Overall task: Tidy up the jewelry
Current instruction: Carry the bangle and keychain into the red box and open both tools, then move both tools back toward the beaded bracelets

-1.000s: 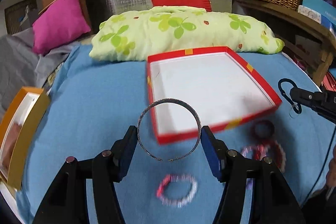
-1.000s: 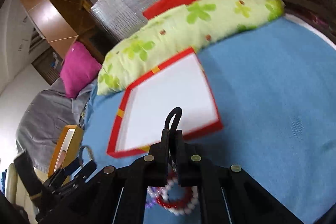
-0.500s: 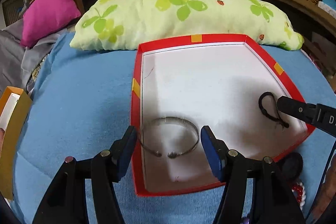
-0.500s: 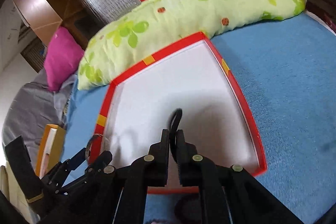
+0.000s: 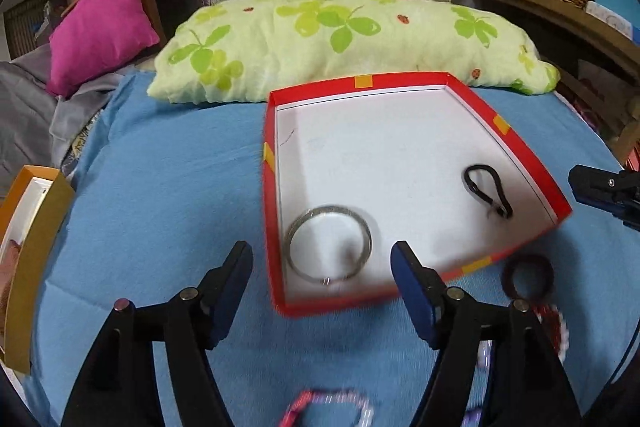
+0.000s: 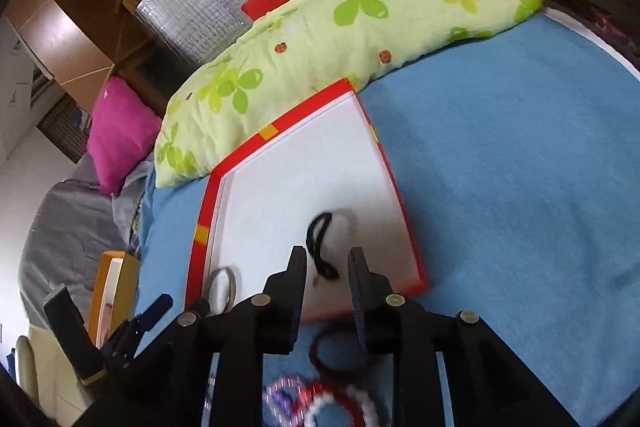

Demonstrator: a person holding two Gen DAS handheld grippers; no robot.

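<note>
Ahead of your left tongs (image 5: 322, 259), whose jaws have just been widening and grip nothing, the silver bangle (image 5: 329, 243) lies inside the red box (image 5: 532, 171). Seen from your right wrist, the right tongs (image 6: 327, 259) have just parted slightly, and the black cord bracelet (image 6: 320, 247) rests free in the box.

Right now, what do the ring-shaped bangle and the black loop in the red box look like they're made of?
The bangle: likely metal, thin, rigid, grey with a slight sheen. The black loop: probably cord or leather, matte and bent limply. The red box: looks like cardboard, white inside.
</note>
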